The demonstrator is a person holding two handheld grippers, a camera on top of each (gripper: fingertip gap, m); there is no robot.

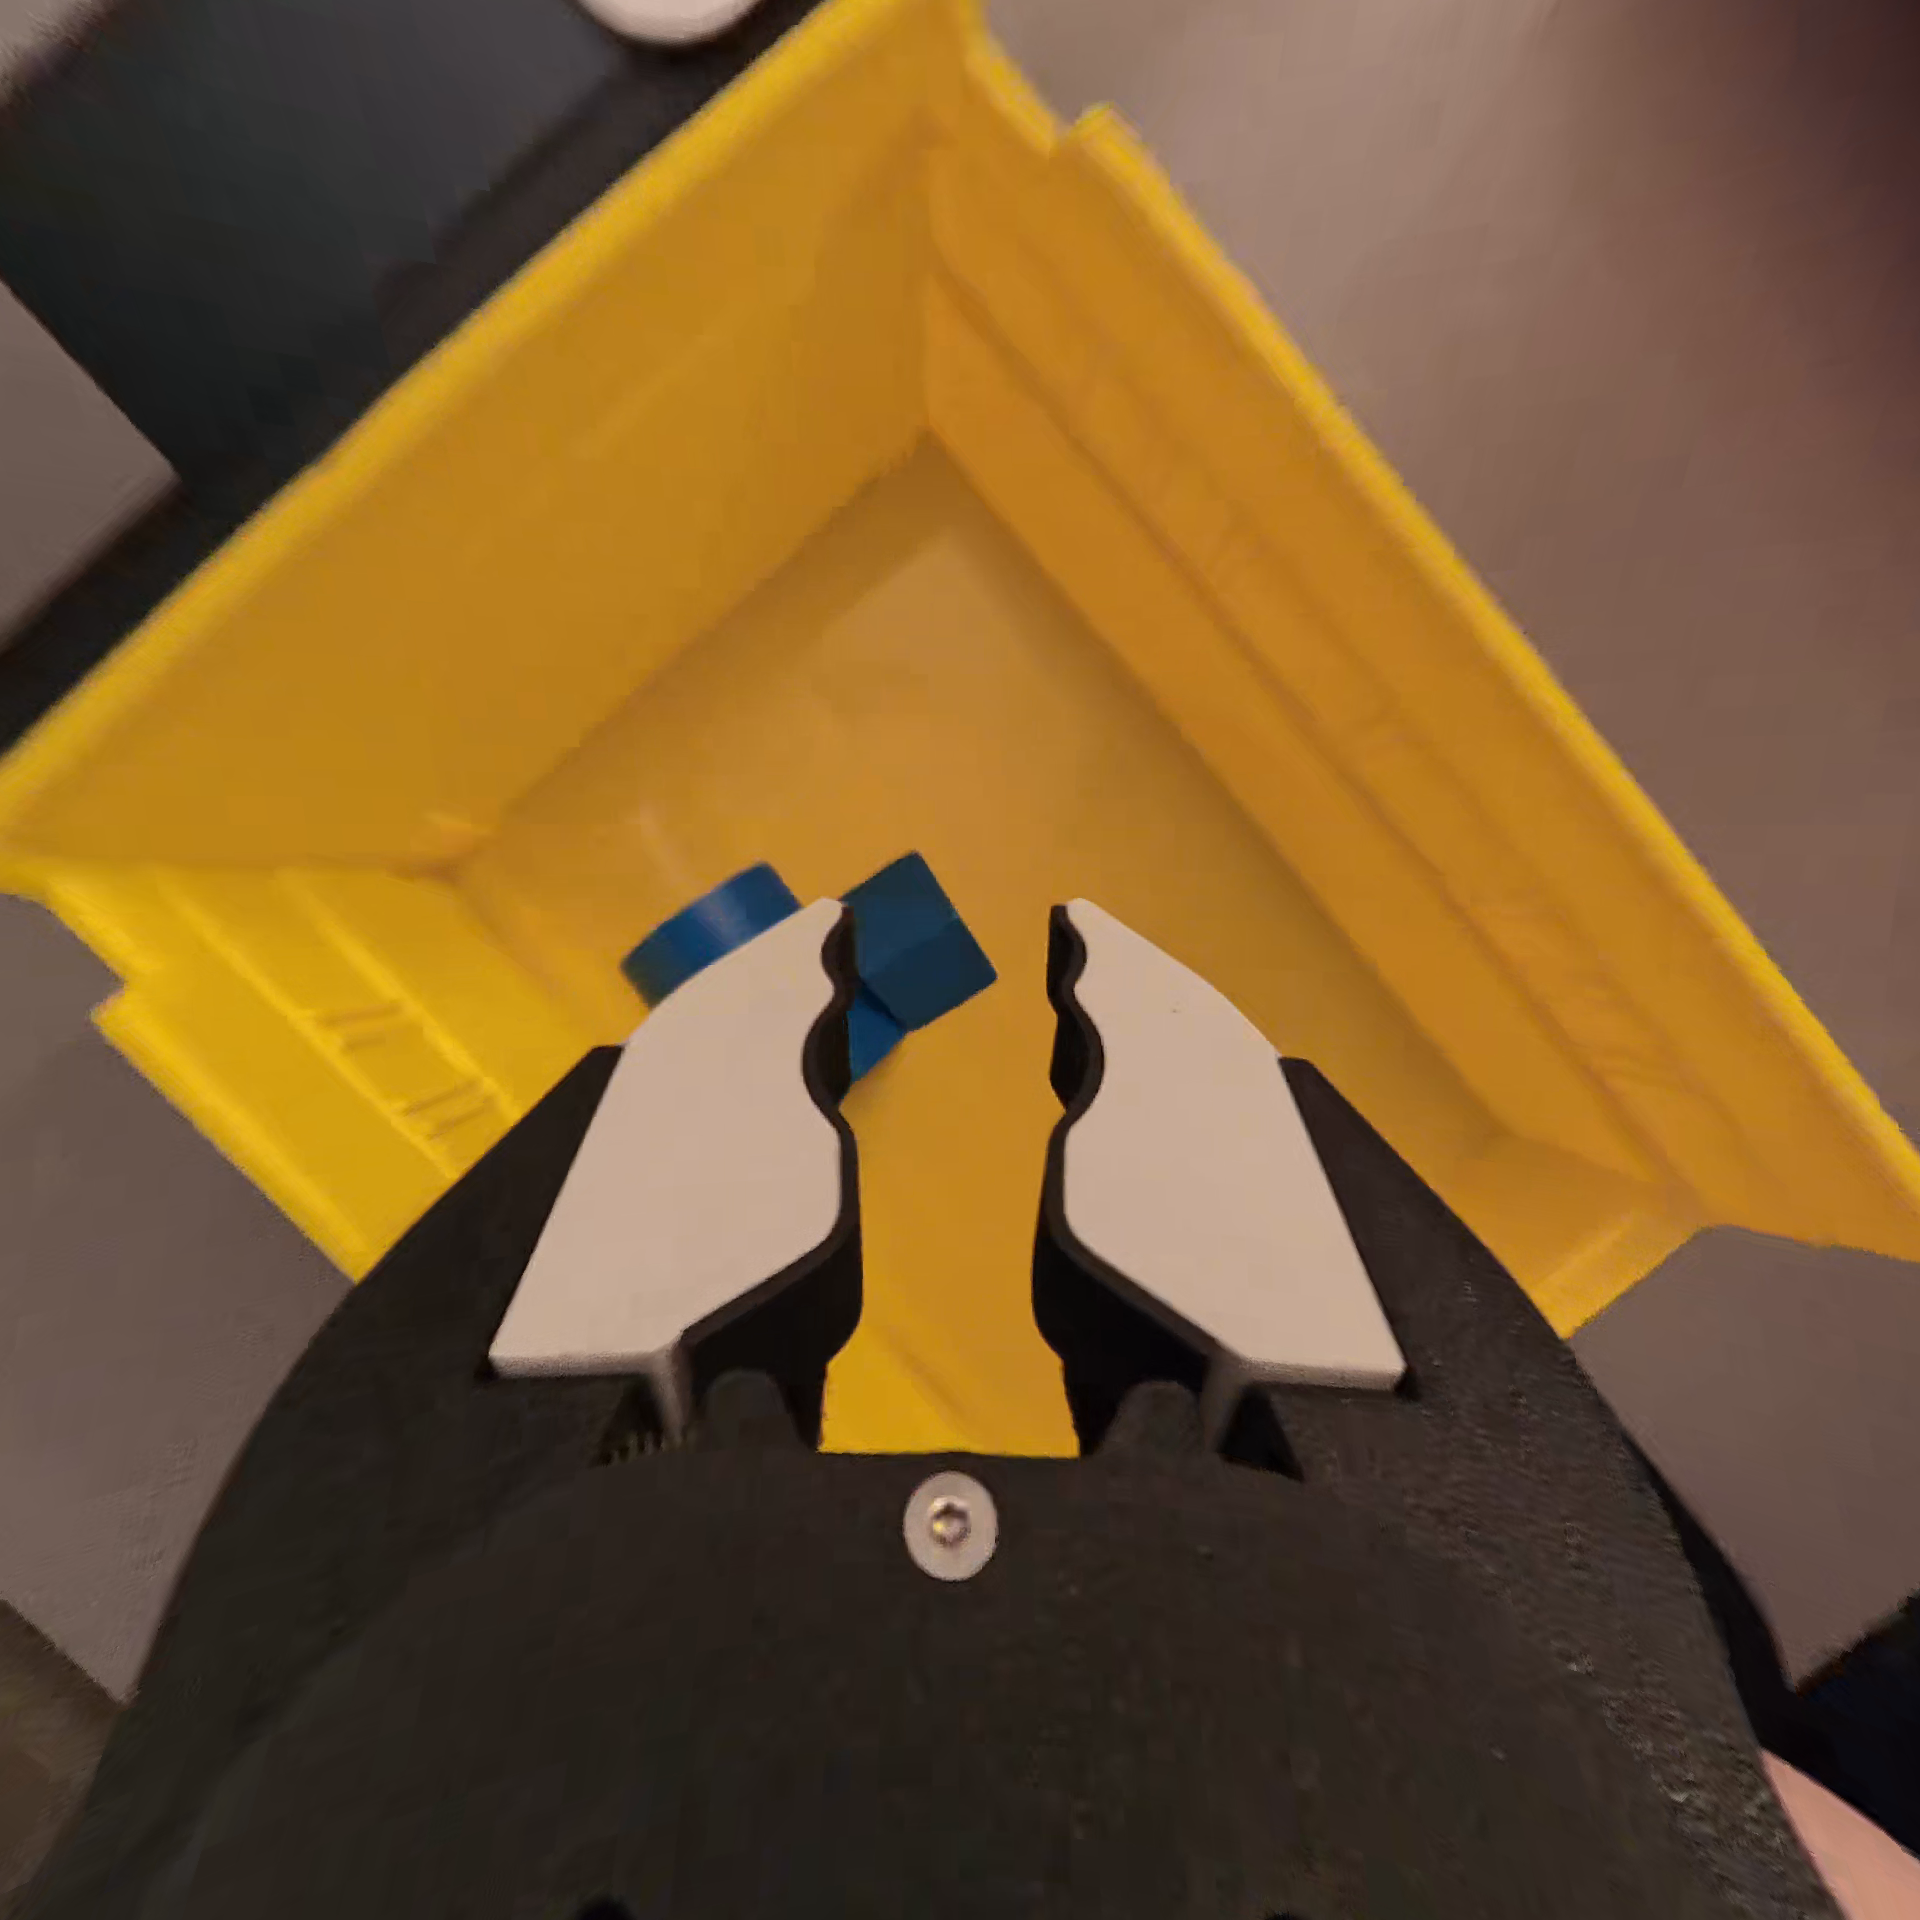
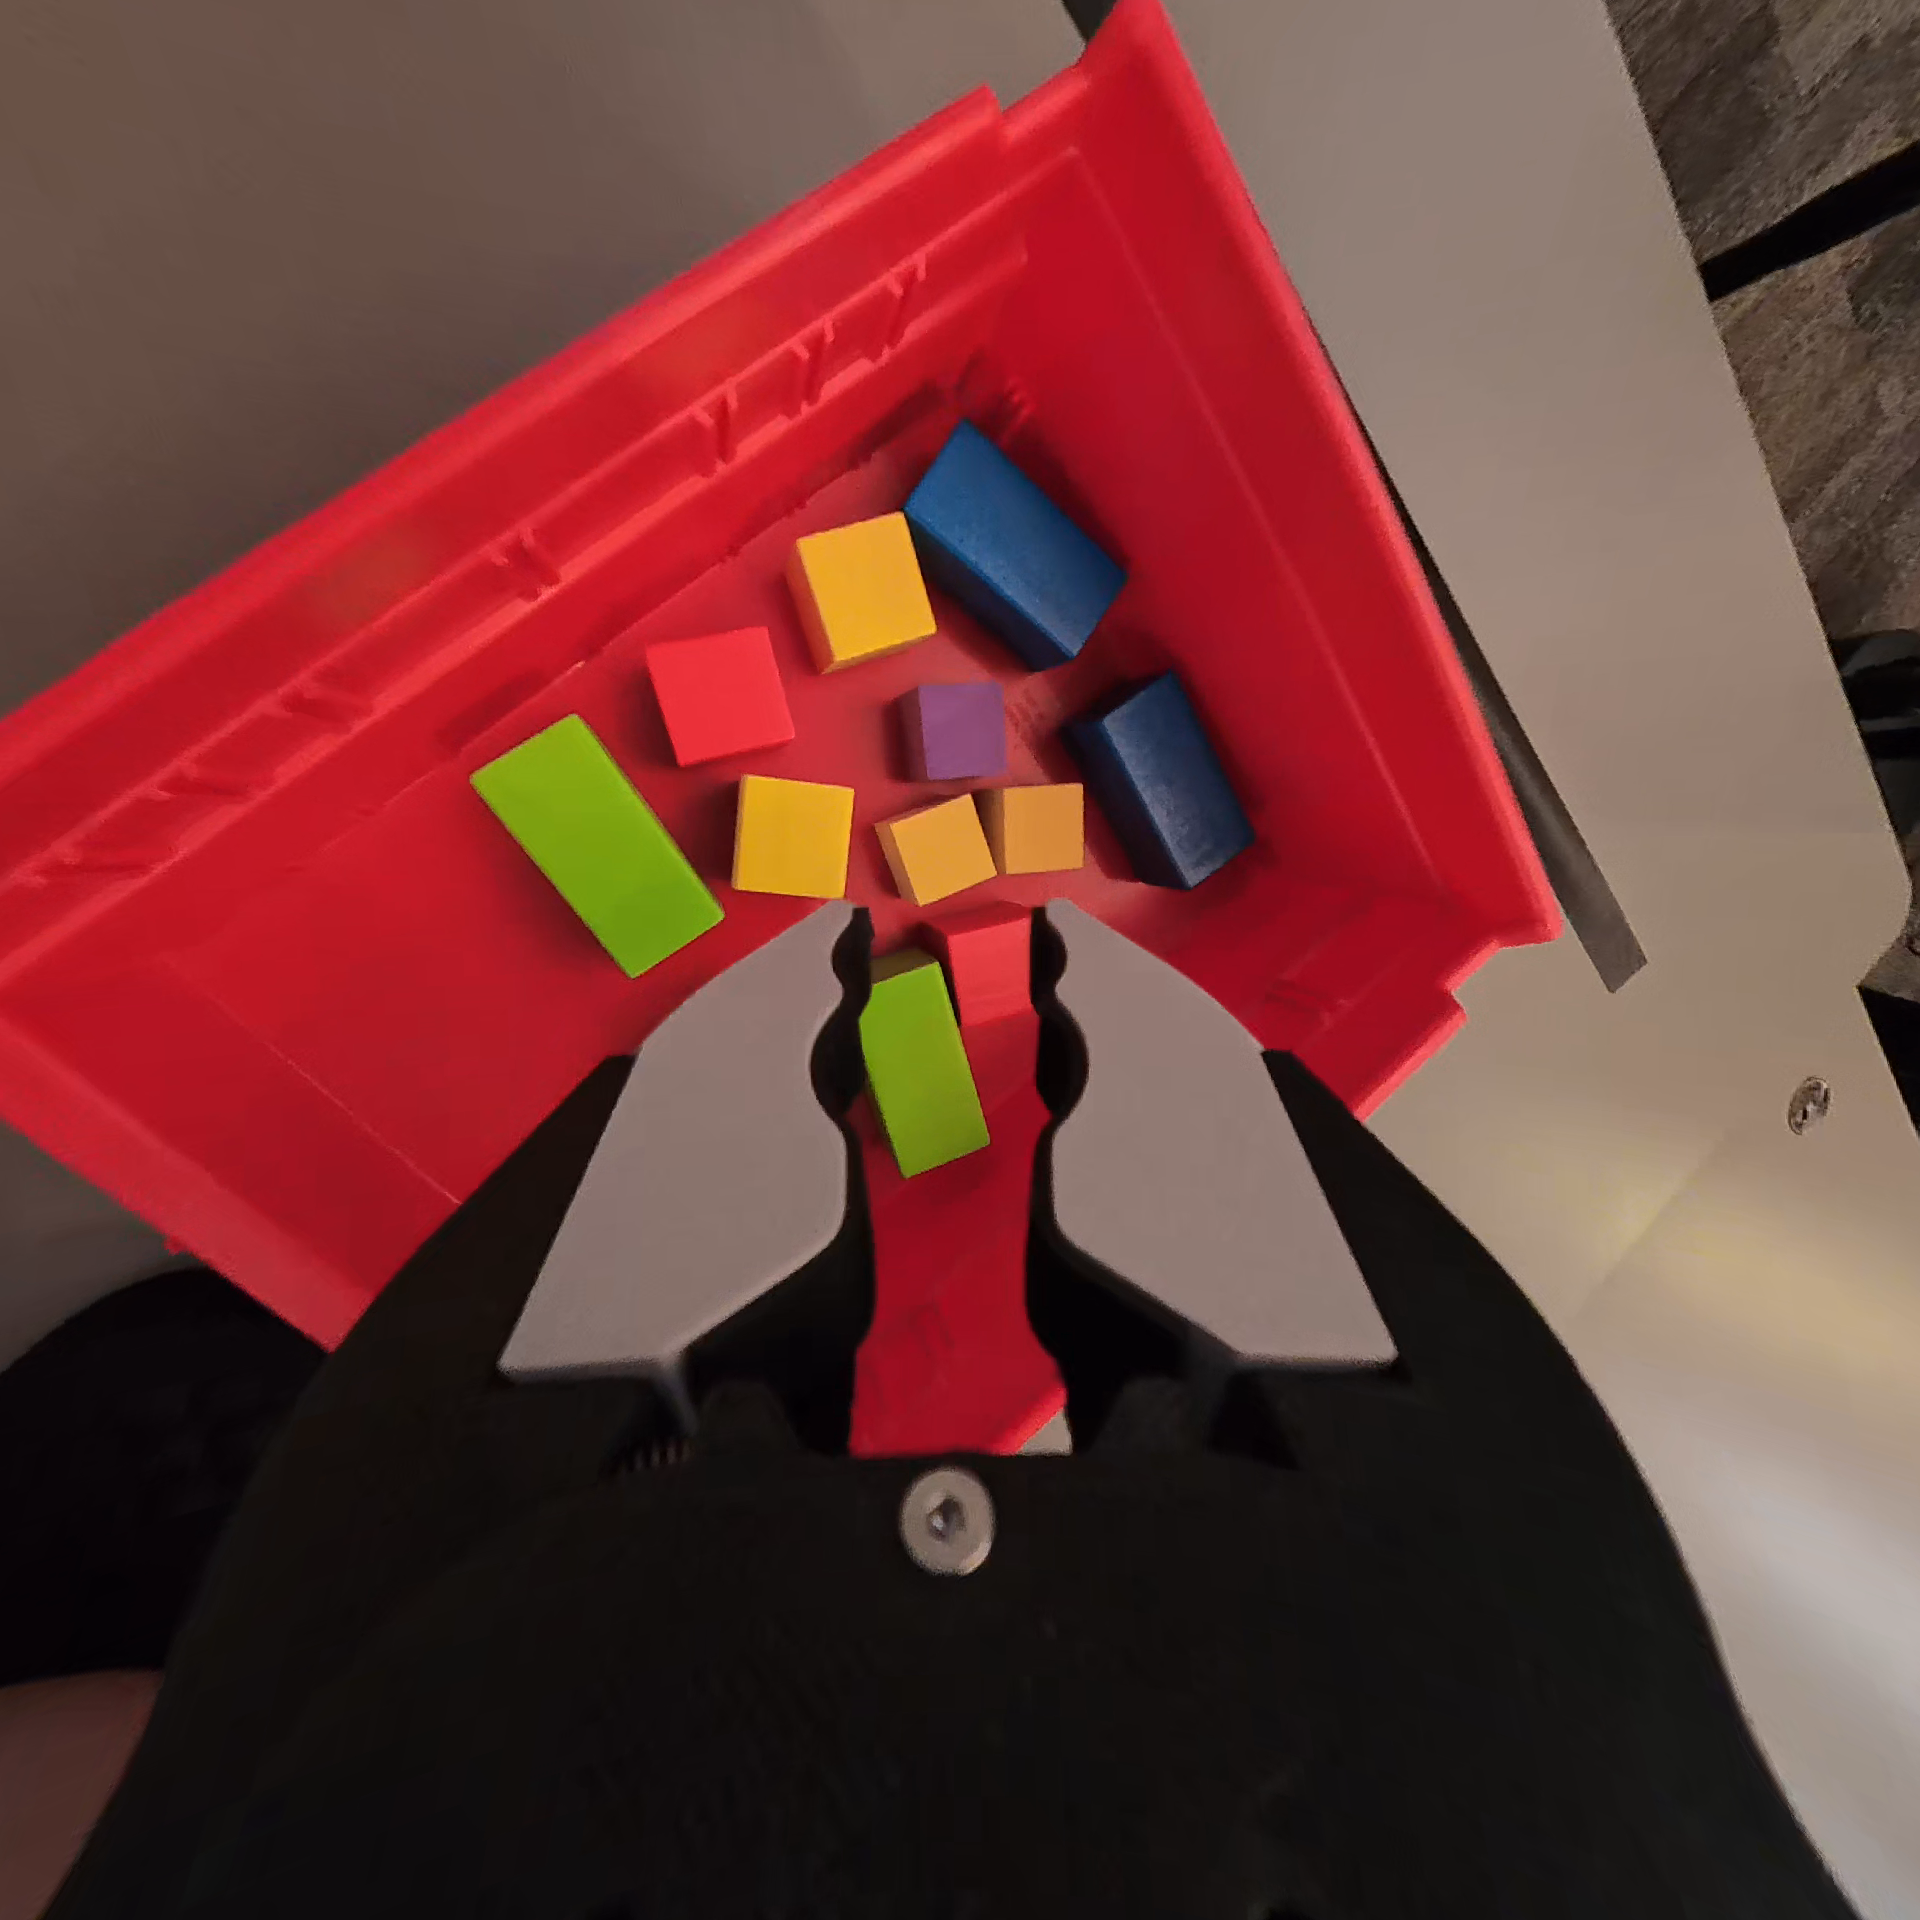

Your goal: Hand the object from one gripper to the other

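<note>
Both claws stand open and empty. My right claw (image 2: 945,914) hangs over the red bin (image 2: 1195,312), the small green block (image 2: 920,1070) lying between its fingers on the bin floor, toward the near wall. I judge it light, rigid and smooth-painted; I'd pinch its long flat sides. Only the left wrist view shows my left claw (image 1: 951,909) over the yellow bin (image 1: 623,520), holding two blue blocks (image 1: 914,935).

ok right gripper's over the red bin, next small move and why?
Probably lower the right gripper and close on the small green block. Its jaws are open with that block in the gap, nothing is gripped, and the left gripper hangs open over the yellow bin.
</note>
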